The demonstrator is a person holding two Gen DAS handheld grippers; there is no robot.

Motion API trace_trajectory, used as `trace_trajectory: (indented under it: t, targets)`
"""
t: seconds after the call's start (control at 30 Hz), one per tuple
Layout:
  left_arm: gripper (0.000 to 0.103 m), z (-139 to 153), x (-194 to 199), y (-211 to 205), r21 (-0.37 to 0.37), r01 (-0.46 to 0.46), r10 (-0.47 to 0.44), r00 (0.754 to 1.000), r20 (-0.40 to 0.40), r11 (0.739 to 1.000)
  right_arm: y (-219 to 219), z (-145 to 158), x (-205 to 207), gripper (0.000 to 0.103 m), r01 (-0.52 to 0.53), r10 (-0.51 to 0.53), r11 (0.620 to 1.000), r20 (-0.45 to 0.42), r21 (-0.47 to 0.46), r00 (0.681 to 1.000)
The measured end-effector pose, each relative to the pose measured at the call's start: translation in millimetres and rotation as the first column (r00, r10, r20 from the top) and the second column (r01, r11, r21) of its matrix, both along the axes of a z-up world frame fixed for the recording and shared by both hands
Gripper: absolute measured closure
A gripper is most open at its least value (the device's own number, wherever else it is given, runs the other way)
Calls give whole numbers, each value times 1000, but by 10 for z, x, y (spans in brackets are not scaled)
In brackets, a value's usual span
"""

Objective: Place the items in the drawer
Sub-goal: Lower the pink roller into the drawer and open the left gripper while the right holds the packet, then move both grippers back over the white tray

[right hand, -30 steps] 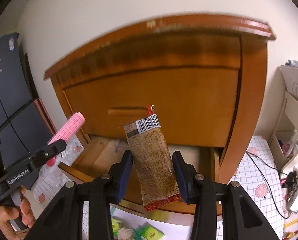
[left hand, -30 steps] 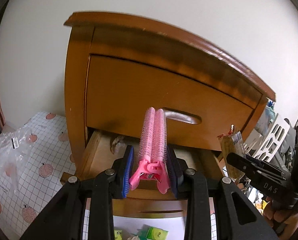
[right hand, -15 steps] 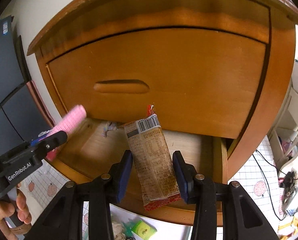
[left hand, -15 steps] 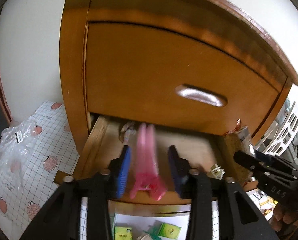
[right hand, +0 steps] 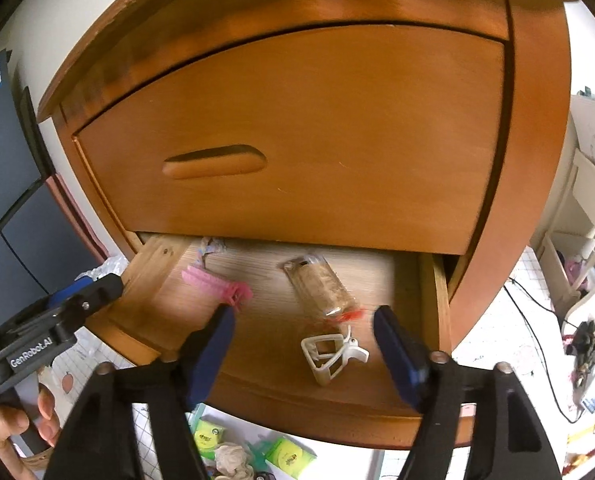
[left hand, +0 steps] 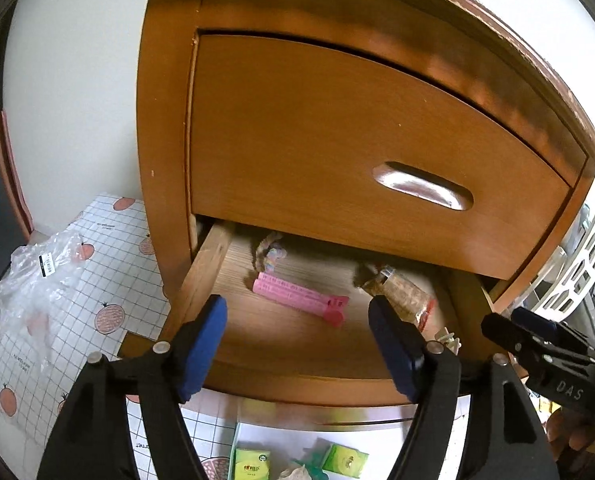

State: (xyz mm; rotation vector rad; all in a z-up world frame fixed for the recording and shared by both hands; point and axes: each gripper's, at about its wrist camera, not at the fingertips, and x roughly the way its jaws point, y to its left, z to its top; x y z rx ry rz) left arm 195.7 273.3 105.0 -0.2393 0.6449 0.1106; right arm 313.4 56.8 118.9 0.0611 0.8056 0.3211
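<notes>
The lower drawer (left hand: 297, 376) (right hand: 337, 404) of a wooden nightstand is pulled out. On its floor lie a pink hair clip (left hand: 297, 296) (right hand: 217, 286), a brown snack packet (left hand: 401, 292) (right hand: 321, 286), a white plastic clip (right hand: 331, 354) and a small knotted fabric piece (left hand: 267, 254) (right hand: 211, 249). My left gripper (left hand: 301, 344) hovers open over the drawer's front, nothing between its blue pads. My right gripper (right hand: 303, 350) is open too, just above the front edge near the white clip. The right gripper's tip (left hand: 537, 344) shows at right in the left wrist view.
The closed upper drawer (left hand: 357, 152) overhangs the open one. On the patterned floor mat lie green packets (left hand: 253, 464) (right hand: 289, 454) and a crumpled plastic bag (left hand: 37, 280). A white rack (left hand: 585, 264) stands right; a hand (right hand: 17, 432) holds the left gripper.
Both grippers opened and dropped their loads: the pink clip and the snack packet now lie on the drawer floor. Both cameras moved closer to the nightstand and lower.
</notes>
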Motion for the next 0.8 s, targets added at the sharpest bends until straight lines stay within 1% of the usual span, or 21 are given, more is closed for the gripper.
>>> trace_trajectory:
  t: [0.07, 0.1, 0.13, 0.23, 0.27, 0.3, 0.33, 0.43, 0.67, 0.8]
  targets:
    - [23, -7, 3, 16, 4, -4, 4, 1000, -2, 1000, -5, -18, -21, 16, 1, -1, 1000, 1, -6, 1000]
    - [16, -1, -9, 13, 9, -9, 9, 1000, 0, 1000, -4, -25, -29, 14, 2, -2, 1000, 2, -9, 1000]
    - [12, 6, -33, 10, 15, -16, 16, 1000, 7, 1000, -7, -32, -35, 11, 2, -2, 1000, 4, -10, 1000]
    - [10, 28, -72, -2, 27, -28, 27, 999, 26, 999, -15, -41, -55, 3, 5, -5, 1000, 10, -11, 1000]
    - [8, 35, -85, -14, 32, -30, 29, 999, 28, 999, -15, -44, -58, 2, 6, -5, 1000, 12, -11, 1000]
    - [2, 35, -96, -7, 34, -30, 29, 999, 36, 999, -16, -47, -65, 1, 7, -7, 1000, 14, -13, 1000]
    - [0, 45, -114, -9, 31, -27, 26, 999, 45, 999, -19, -48, -73, 0, 10, -10, 1000, 16, -15, 1000]
    - [0, 68, -166, -15, 37, -28, 25, 997, 74, 999, -38, -53, -91, 0, 19, -18, 1000, 18, -13, 1000]
    - [0, 92, -265, -37, 29, -24, 21, 995, 96, 999, -65, -95, -141, 0, 22, -22, 1000, 15, -13, 1000]
    - [0, 121, -347, -83, 37, -18, 14, 993, 119, 999, -74, -98, -186, 0, 22, -22, 1000, 17, -12, 1000]
